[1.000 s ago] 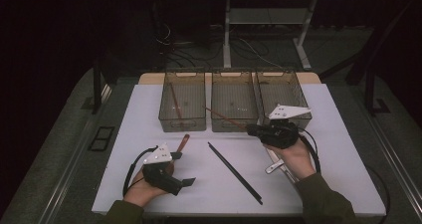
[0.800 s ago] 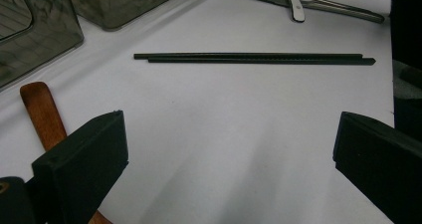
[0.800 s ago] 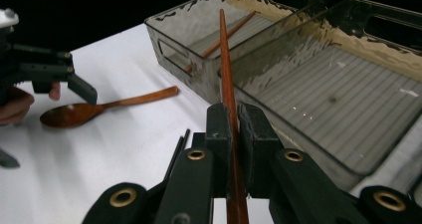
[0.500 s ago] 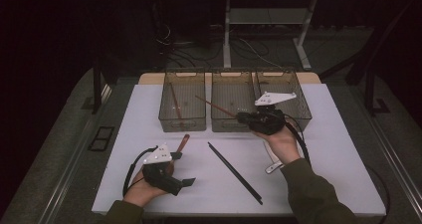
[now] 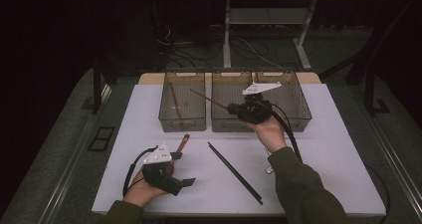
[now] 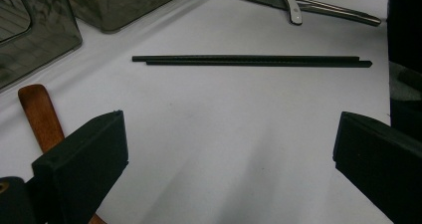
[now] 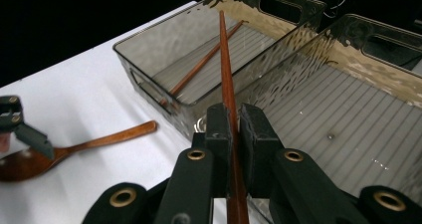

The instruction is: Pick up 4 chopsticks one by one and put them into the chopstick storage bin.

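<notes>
Chopstick [image 7: 226,69] of red-brown wood is clamped between the jaws of my right gripper [image 7: 230,129], its tip reaching over the left bin [image 5: 182,100], where a second chopstick [image 7: 201,64] of the same kind lies. My left gripper [image 6: 229,149] rests on the table [image 5: 328,134] with jaws wide apart, holding nothing, beside the wooden spoon [image 6: 40,114].

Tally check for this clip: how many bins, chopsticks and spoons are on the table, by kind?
Clear bins: 3, left, middle, right
Brown chopsticks: 2, one in the left bin, one gripped by the right tongs
Black chopsticks: 2, lying as a pair
Wooden spoon: 1
White spoon: 1
Total: 9
</notes>
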Tool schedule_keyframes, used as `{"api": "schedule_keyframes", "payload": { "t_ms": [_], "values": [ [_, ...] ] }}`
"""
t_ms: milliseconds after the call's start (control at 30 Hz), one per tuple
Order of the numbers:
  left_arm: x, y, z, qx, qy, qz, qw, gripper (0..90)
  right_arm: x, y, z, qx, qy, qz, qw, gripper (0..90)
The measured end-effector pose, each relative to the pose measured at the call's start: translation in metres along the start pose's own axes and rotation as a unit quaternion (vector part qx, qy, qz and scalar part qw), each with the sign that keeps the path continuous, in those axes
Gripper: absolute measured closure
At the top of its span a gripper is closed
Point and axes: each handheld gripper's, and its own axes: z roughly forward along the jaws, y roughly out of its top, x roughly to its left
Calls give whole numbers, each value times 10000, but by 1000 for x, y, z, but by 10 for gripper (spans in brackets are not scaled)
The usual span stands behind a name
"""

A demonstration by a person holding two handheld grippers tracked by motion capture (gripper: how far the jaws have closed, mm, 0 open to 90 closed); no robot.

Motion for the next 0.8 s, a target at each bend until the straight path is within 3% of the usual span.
{"api": "schedule_keyframes", "payload": {
  "t_ms": [800],
  "values": [
    [-1, 1, -1, -93, -42, 0, 9999, 4, 6, 46, 88, 477, -326, 36, 9983, 835]
  ]
}}
